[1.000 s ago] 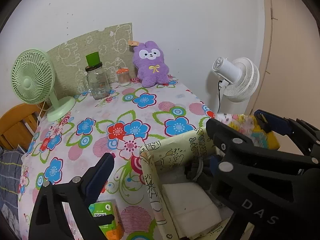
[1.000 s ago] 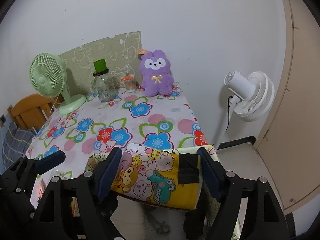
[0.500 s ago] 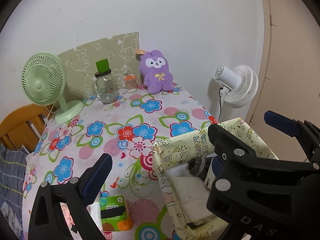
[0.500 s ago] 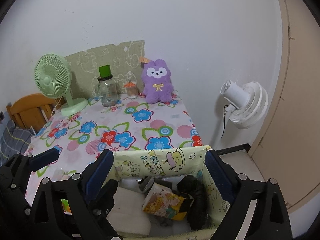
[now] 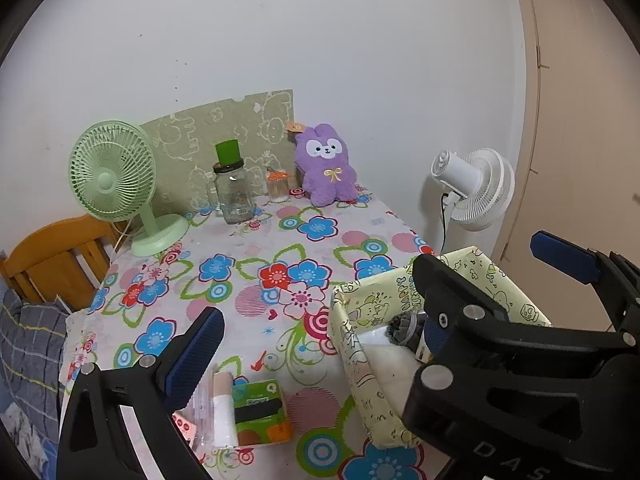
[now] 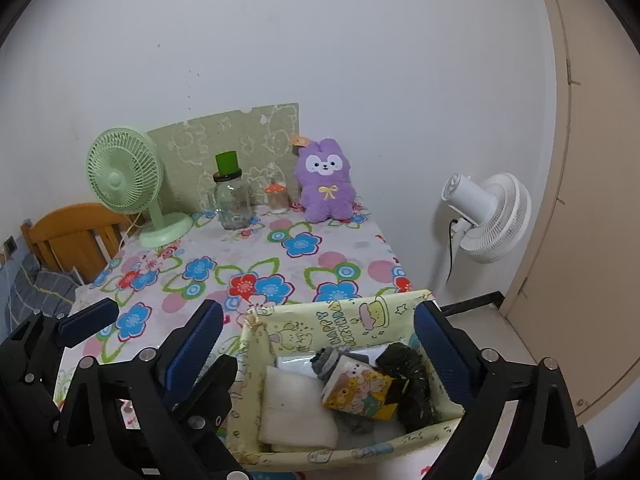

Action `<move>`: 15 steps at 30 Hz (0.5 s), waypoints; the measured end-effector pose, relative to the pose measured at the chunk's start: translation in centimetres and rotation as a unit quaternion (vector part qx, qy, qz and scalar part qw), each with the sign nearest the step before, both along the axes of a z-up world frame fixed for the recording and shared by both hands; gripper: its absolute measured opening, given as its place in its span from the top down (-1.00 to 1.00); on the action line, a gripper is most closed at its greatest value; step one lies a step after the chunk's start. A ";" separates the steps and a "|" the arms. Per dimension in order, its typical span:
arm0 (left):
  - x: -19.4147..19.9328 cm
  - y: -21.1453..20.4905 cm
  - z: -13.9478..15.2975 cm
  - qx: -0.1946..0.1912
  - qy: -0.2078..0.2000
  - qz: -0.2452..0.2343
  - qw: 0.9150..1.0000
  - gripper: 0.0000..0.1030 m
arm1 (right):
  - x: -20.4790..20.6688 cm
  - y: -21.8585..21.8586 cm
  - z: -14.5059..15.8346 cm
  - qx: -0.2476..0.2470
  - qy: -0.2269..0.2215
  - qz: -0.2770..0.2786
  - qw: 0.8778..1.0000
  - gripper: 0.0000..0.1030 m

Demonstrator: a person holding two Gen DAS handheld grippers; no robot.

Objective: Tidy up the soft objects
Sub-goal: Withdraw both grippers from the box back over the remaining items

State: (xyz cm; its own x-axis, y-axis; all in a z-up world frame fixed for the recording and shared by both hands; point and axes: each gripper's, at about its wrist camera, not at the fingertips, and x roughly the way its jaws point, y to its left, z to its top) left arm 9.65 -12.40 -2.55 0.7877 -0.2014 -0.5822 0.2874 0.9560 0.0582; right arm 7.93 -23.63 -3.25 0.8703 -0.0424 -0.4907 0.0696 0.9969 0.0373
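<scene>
Both right fingers [image 6: 196, 344] flank the fabric bin [image 6: 344, 322].

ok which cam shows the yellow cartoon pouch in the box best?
Right wrist: the cartoon pouch lies in plain view inside the yellow box, between the open right gripper fingers. From the left wrist view the pouch is hidden behind the right gripper body; only the box's wall and some contents show.

Both tongs, left [image 5: 320, 344] and right [image 6: 318, 340], gape wide, empty, side by side, pointing forward.
</scene>
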 end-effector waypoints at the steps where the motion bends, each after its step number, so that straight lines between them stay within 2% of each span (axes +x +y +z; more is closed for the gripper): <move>1: -0.2 0.2 0.1 0.000 -0.002 0.000 1.000 -0.97 | -0.2 0.2 0.1 -0.002 -0.002 0.000 1.000 -0.92; 15: -2.8 3.1 1.4 -0.013 -0.023 0.008 1.000 -0.99 | -2.8 4.0 1.6 -0.015 -0.024 0.012 1.000 -1.00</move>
